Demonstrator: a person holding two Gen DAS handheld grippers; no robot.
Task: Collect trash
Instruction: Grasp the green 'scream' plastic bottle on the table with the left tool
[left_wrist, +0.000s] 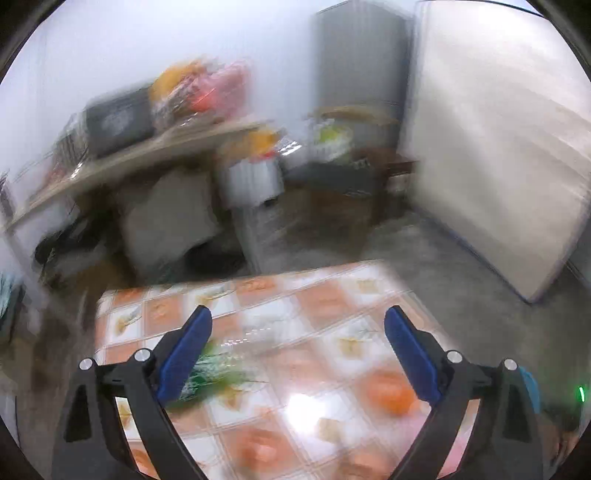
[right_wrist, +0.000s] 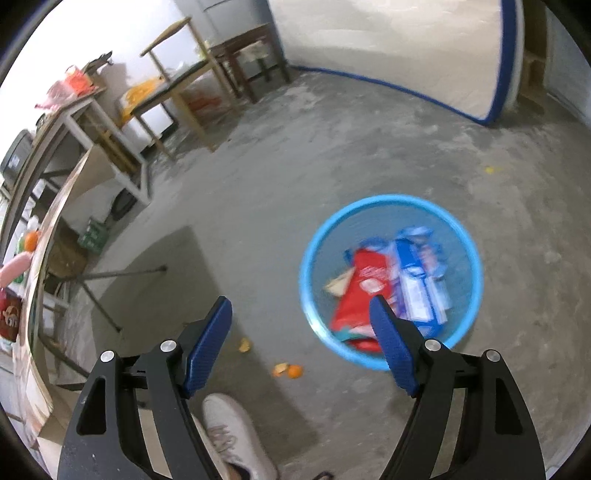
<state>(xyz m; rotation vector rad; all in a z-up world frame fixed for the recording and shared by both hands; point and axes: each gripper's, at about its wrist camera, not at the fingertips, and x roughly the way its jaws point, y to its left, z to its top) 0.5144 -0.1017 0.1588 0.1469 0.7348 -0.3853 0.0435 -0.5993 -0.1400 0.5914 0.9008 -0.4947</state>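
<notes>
In the left wrist view my left gripper (left_wrist: 297, 328) is open and empty above a table with an orange-and-white checked cloth (left_wrist: 332, 302). A green and clear wrapper (left_wrist: 218, 365) lies on the cloth by the left finger. An orange (left_wrist: 393, 393) sits near the right finger. The view is blurred. In the right wrist view my right gripper (right_wrist: 301, 317) is open and empty, high above the floor. A blue basin (right_wrist: 461, 229) on the floor holds a red wrapper (right_wrist: 360, 291) and blue-and-white wrappers (right_wrist: 417, 273).
Orange peel pieces (right_wrist: 288, 370) lie on the concrete floor by a white shoe (right_wrist: 236, 435). The table's edge (right_wrist: 44, 240) runs along the left. Wooden tables and shelves (right_wrist: 177, 88) stand behind. A mattress (right_wrist: 388, 44) leans on the far wall.
</notes>
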